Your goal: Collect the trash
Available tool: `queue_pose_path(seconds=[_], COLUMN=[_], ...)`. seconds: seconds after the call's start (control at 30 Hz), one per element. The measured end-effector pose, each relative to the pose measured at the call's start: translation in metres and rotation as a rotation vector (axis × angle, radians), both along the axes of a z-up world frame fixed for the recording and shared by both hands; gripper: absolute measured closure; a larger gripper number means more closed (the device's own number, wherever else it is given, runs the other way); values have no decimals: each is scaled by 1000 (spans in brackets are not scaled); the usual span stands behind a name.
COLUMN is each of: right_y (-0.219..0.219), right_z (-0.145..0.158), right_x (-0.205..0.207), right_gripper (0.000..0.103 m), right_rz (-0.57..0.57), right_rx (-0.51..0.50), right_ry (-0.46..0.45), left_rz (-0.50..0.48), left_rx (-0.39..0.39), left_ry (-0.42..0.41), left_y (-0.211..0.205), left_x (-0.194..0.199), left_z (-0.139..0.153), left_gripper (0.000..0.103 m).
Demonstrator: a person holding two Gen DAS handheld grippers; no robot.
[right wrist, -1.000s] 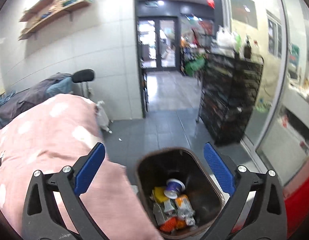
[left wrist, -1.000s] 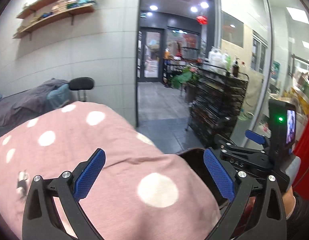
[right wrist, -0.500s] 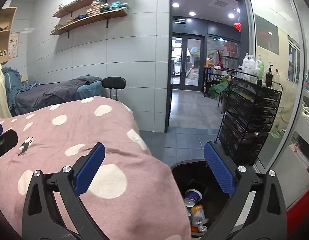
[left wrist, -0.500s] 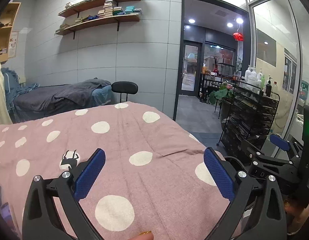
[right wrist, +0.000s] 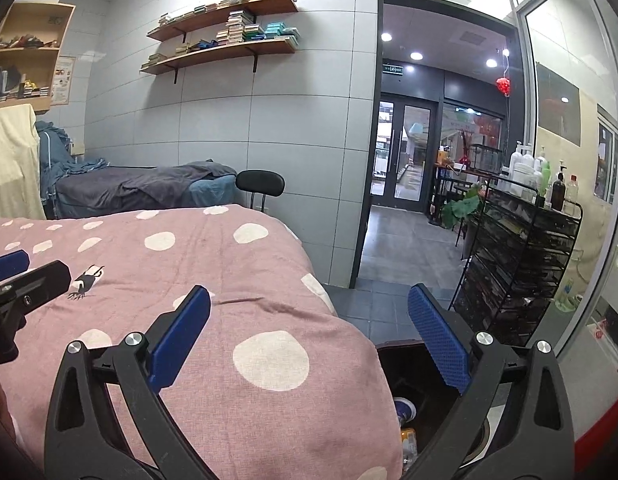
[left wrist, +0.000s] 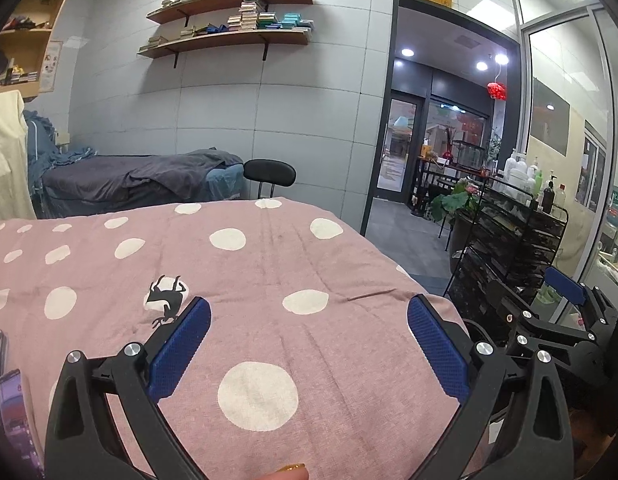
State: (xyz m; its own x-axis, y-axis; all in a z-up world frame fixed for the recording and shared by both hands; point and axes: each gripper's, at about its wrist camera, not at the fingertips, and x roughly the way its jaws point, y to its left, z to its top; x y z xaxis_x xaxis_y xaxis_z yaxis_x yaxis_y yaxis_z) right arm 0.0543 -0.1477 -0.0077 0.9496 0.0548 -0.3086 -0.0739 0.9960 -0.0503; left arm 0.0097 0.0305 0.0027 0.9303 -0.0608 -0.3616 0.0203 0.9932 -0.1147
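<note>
My left gripper (left wrist: 309,344) is open and empty above a pink polka-dot bedspread (left wrist: 269,272). My right gripper (right wrist: 309,344) is open and empty over the bed's right edge (right wrist: 237,280). A dark trash bin (right wrist: 413,368) stands on the floor beside the bed, below the right finger, with cans and wrappers (right wrist: 407,420) inside; the bedspread and the gripper hide most of it. The right gripper also shows at the right of the left wrist view (left wrist: 565,308). Colourful packets (left wrist: 5,392) lie at the far left edge of the bed.
A black wire rack with bottles (right wrist: 521,248) stands right of the bin. An open doorway (right wrist: 405,184) leads to a hall. A grey-covered bed (left wrist: 141,184) and a black stool (left wrist: 269,172) are by the far wall. Shelves (left wrist: 229,40) hang above.
Both grippers have risen and tilted up and swung left. The bin, in full view a second ago, has slid to the bottom edge. More of the bedspread is in view.
</note>
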Motion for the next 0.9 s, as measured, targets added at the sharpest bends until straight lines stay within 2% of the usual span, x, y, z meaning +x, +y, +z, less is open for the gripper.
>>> queue_pose_path(seconds=[0.23, 0.9], right_y=[-5, -9], right_z=[0, 0], right_x=[-1, 0], right_gripper=[6, 6], right_rz=[-11, -21], right_rx=[23, 36], right_ry=[6, 9], left_rz=[11, 12], left_rx=[1, 1], left_ry=[-23, -24], left_y=[2, 3], left_x=[-4, -3], left_z=[3, 5], left_gripper=[6, 6])
